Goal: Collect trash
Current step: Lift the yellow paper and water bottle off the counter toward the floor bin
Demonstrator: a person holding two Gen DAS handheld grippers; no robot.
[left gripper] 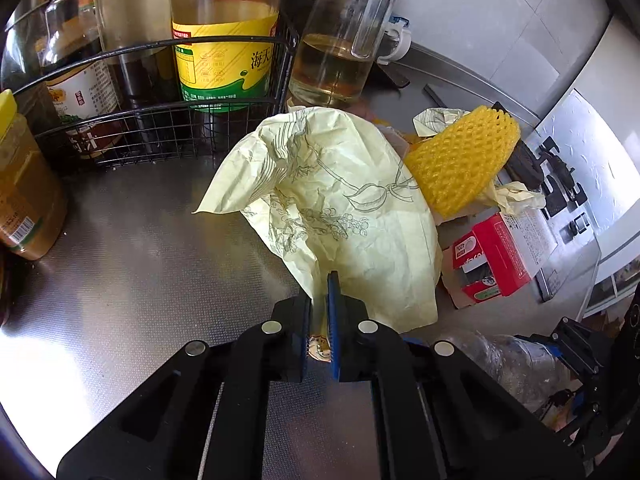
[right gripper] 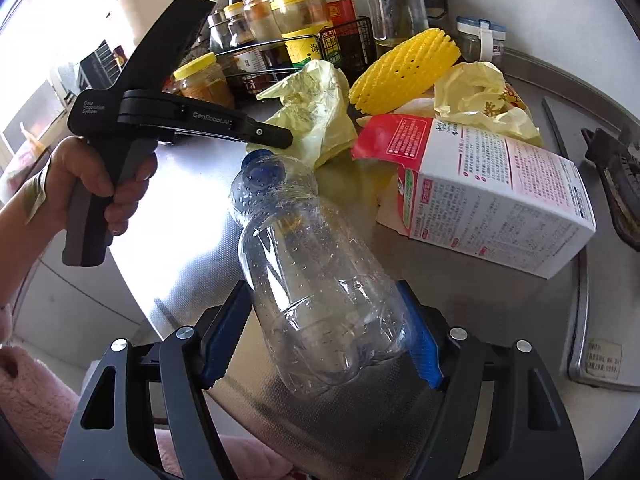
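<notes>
Trash sits clustered on the brushed steel desk (left gripper: 132,248). We note the left claw (left gripper: 325,300) pinched narrow on the lower edge of a crumpled pale-yellow printed paper wrapper (left gripper: 340,208), beside a black wire rack (left gripper: 160,128) of condiment bottles. The right claw (right gripper: 320,336) stands wide around a crushed clear plastic bottle with a blue cap (right gripper: 312,272); we cannot tell if both pads press it. Behind lie a yellow foam fruit net (right gripper: 404,70) and a red-and-white carton (right gripper: 492,196).
</notes>
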